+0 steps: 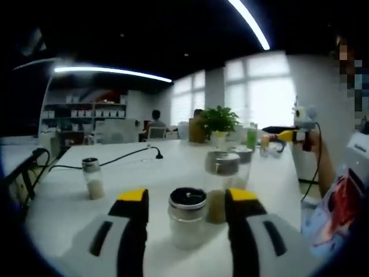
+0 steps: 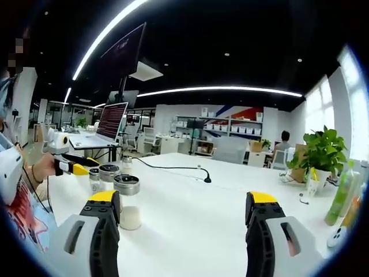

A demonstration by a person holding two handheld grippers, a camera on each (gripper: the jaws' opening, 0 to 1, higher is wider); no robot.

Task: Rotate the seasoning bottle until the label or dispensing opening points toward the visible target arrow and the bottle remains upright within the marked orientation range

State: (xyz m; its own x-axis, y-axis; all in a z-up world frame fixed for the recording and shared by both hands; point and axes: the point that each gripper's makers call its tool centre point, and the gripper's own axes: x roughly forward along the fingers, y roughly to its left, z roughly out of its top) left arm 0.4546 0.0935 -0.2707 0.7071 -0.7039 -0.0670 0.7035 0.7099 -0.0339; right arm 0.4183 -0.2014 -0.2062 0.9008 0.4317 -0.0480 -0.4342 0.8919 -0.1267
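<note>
A seasoning bottle [image 1: 187, 222] with a silver rim and dark top stands upright on the white table [image 1: 144, 173], between the jaws of my left gripper [image 1: 187, 197]. The gripper is open, with a gap on each side of the bottle. Just behind it stands a second bottle [image 1: 222, 184] with a metal lid, and a third [image 1: 243, 156] is farther back. My right gripper [image 2: 183, 199] is open over bare table [image 2: 190, 219] with nothing between its jaws. A metal-lidded bottle [image 2: 128, 203] stands just right of its left jaw. The arrow and the marks are not visible.
A small bottle [image 1: 92, 179] stands apart at the left, near a black cable [image 1: 115, 160]. At the far end are a potted plant [image 1: 219, 122] and a green bottle [image 1: 252, 137]. A laptop [image 2: 104, 128] sits at the table's left; a person's sleeve [image 2: 17, 196] is close by.
</note>
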